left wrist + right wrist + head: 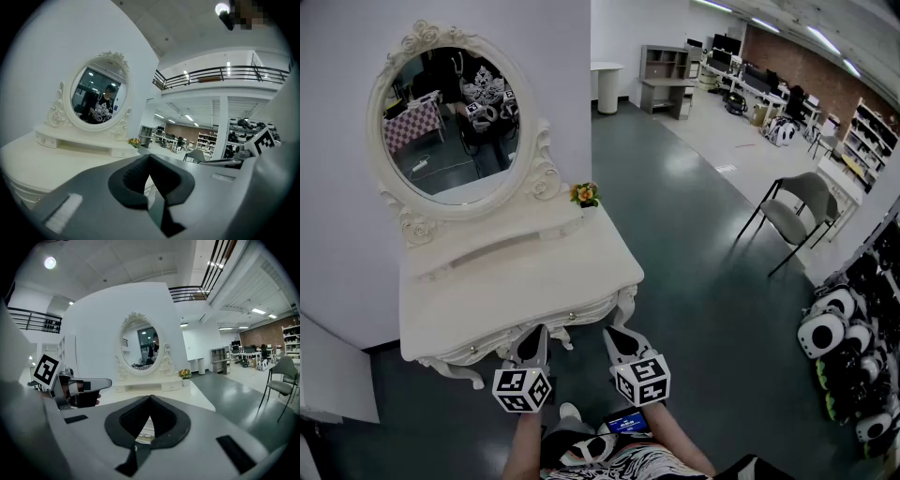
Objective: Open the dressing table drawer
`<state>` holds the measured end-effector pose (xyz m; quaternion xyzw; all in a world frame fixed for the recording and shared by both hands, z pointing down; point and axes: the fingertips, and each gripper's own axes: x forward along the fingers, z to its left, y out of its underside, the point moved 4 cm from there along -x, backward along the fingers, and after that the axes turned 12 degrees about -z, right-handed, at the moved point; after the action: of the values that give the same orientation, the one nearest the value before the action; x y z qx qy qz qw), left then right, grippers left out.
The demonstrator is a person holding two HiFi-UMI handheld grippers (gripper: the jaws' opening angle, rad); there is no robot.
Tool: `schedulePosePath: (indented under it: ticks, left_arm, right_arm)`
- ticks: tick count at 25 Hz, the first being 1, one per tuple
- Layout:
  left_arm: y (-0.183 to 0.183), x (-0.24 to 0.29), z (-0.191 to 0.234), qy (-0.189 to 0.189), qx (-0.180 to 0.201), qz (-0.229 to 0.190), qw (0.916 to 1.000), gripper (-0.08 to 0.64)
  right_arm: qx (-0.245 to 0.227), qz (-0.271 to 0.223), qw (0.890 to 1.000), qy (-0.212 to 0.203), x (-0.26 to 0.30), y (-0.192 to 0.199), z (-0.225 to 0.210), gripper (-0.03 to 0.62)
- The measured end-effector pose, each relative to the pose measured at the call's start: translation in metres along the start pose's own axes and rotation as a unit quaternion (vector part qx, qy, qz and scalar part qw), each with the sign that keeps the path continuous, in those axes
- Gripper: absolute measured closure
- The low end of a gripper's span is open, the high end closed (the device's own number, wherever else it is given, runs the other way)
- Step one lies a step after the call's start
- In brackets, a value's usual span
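The white dressing table with an oval mirror stands against the wall. Its drawer front runs under the tabletop edge, with small knobs on it. My left gripper hangs just before the drawer front, shut with nothing in it. My right gripper is level with it near the table's right corner, also shut and empty. In the left gripper view the left gripper points over the tabletop. In the right gripper view the right gripper faces the mirror; the drawer is hidden there.
A small pot of flowers sits on the raised shelf at the table's right. A grey chair stands on the dark floor to the right. Several black-and-white devices line the right edge. Desks and shelves stand far behind.
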<state>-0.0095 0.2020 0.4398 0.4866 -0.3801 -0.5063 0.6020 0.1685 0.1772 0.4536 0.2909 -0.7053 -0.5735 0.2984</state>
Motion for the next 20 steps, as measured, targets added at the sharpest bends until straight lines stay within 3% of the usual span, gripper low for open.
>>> schedulePosePath:
  ticks: [9,11,13,20]
  left_arm:
    - [-0.003,-0.005,0.0,0.001,-0.007,0.006,1.0,0.558]
    - [0.001,-0.003,0.004,0.005,-0.014,0.013,0.9998,0.532]
    - [0.005,0.0,0.012,0.002,-0.026,0.018,0.9995,0.458]
    - [0.018,0.033,0.052,-0.01,-0.023,0.035,0.9991,0.454]
  right_arm:
    - [0.012,0.003,1.0,0.007,-0.001,0.002,0.001,0.591]
    - [0.021,0.008,1.0,0.016,0.005,0.006,-0.002,0.588]
    - [0.026,0.017,0.999,0.014,0.014,0.011,-0.003,0.47]
    - [0.027,0.04,0.998,0.03,0.061,0.027,-0.016,0.48]
